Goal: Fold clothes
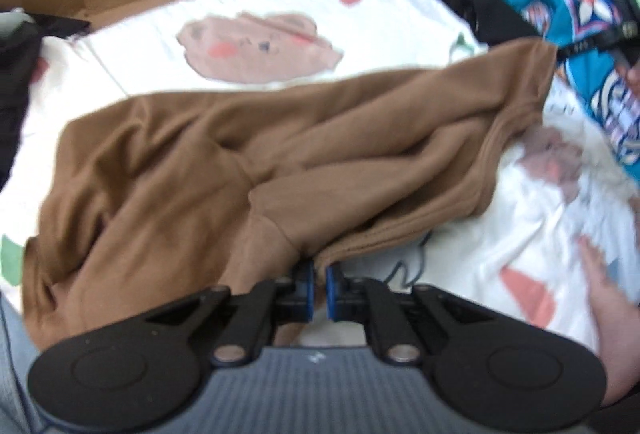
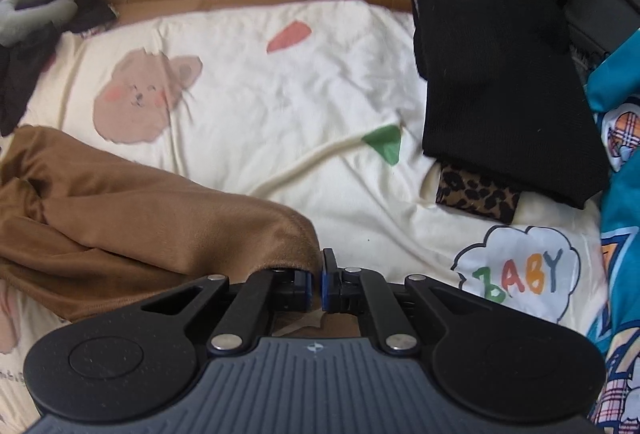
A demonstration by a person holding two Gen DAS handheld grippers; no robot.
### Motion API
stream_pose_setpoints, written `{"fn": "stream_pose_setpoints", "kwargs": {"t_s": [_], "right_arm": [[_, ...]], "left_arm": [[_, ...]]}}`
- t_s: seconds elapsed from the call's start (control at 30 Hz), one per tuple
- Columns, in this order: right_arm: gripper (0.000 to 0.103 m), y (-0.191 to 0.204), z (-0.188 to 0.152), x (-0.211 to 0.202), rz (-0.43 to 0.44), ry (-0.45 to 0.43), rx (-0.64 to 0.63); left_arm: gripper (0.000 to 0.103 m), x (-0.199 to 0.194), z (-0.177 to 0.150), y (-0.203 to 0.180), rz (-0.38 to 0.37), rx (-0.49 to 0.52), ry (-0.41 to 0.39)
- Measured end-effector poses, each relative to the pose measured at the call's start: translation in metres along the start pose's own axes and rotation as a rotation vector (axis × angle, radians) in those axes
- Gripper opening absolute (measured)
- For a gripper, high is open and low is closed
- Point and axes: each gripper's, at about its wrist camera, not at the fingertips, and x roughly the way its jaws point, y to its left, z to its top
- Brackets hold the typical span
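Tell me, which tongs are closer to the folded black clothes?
Right. The right tongs hold the brown shirt with the black clothes just ahead to their right. The left tongs grip the shirt's other side, farther away.

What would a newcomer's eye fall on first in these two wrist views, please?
First the rumpled brown garment sprawled across the cream cartoon bedsheet, its near edge pinched by the left gripper and the right gripper. Next, the folded black garment lying on a leopard-print piece at the sheet's right side.
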Motion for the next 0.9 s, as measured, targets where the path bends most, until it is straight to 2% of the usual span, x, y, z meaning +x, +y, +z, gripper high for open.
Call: {"fn": "stream_pose_setpoints", "kwargs": {"t_s": [0.27, 0.43, 0.9], "right_arm": [[0.002, 0.004, -0.002, -0.055, 0.039, -0.067, 0.034], [0.002, 0.006, 0.003, -0.089, 0.053, -0.124, 0.035], [0.002, -0.015, 0.016, -0.204, 0.097, -0.318, 0.053]], "left_arm": [[0.005, -0.064, 0.018, -0.014, 0.048, -0.203, -0.153], [0.005, -0.11, 0.015, -0.016, 0.075, -0.306, -0.256], [0.005, -0.239, 0.018, -0.048, 0.124, -0.346, -0.505]]}}
